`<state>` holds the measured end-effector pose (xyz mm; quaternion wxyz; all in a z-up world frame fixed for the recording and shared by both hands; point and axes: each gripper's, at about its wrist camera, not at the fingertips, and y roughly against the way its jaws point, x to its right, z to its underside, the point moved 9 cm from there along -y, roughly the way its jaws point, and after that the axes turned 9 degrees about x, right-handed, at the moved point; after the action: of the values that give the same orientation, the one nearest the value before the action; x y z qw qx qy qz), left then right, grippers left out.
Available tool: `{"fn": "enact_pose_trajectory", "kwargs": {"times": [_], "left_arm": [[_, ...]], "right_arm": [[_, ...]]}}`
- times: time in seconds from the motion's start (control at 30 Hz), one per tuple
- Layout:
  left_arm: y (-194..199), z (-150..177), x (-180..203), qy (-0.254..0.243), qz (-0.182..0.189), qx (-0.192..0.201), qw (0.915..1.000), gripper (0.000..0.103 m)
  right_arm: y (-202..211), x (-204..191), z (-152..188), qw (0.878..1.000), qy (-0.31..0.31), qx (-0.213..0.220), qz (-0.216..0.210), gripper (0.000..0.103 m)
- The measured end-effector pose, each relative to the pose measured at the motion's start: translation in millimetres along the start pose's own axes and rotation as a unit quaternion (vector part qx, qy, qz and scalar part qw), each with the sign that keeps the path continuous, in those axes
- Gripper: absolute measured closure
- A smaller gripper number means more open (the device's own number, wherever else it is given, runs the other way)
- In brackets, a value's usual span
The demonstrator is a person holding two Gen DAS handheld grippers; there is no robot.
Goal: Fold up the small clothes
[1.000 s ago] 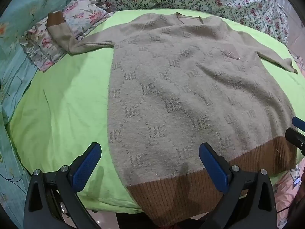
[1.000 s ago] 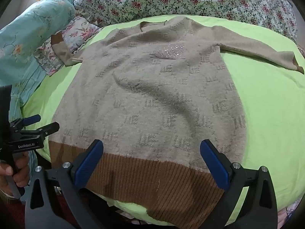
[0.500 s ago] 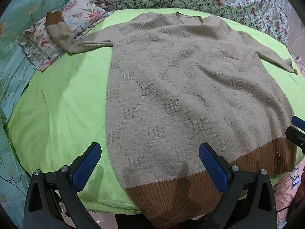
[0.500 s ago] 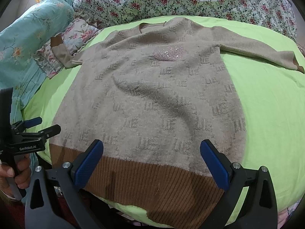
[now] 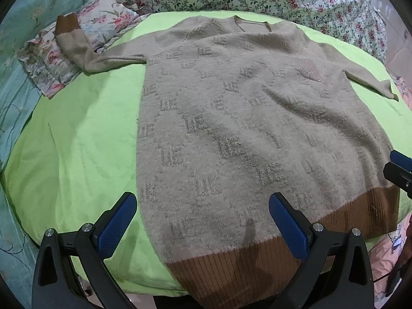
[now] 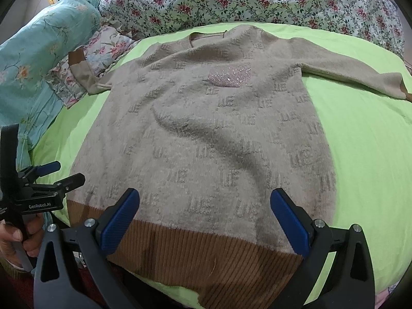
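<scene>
At the near edge both the left gripper [image 5: 202, 228] and right gripper [image 6: 206, 222] are hovering with jaws apart, gripping nothing, over the brown ribbed hem [image 6: 206, 252] of the beige patterned knit sweater [image 6: 206, 128], which is lying flat and wholly unfolded, sleeves out, on the lime-green bedcover [image 5: 77, 134], so no fold is looking started yet.

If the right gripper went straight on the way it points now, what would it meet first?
Most likely the sweater: the open right gripper points across its brown hem toward the beige body. Its height above the fabric is unclear.
</scene>
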<state>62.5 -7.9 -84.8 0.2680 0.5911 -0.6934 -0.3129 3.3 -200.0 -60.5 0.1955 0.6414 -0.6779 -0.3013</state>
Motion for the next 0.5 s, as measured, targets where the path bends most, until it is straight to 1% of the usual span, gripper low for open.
{"fn": "enact_pose_trajectory", "kwargs": {"times": [0.03,0.07,0.1,0.13,0.2,0.33,0.5], "left_arm": [[-1.6,-0.7,-0.7,0.003,0.003,0.0,1.0,0.001],[-2.7,-1.7,-0.7,0.007,0.007,0.0,1.0,0.0],[-4.0,-3.0,-2.0,0.007,0.006,0.002,1.0,0.001],[-6.0,-2.7,-4.2,0.006,0.005,-0.004,1.0,0.001],[-9.6,-3.1,-6.6,0.007,0.006,-0.01,0.9999,0.001],[-16.9,-9.1,-10.6,-0.003,0.002,-0.01,0.9999,0.001],[-25.4,-26.7,-14.8,-0.013,0.013,-0.001,0.9998,0.001]], "right_arm": [[-2.5,1.6,-0.5,1.0,-0.001,-0.012,0.003,0.002],[-3.7,1.7,-1.6,1.0,-0.002,-0.012,0.003,0.002],[-6.5,3.5,-0.9,1.0,-0.001,-0.024,0.006,0.002],[-7.9,4.1,-0.9,1.0,-0.001,-0.027,0.008,0.002],[-11.1,5.2,-3.6,1.0,0.0,-0.026,0.006,0.002],[-16.9,9.2,-8.0,1.0,0.002,-0.03,0.008,0.002],[-26.9,17.5,-27.1,1.0,0.012,-0.024,0.007,0.002]]}}
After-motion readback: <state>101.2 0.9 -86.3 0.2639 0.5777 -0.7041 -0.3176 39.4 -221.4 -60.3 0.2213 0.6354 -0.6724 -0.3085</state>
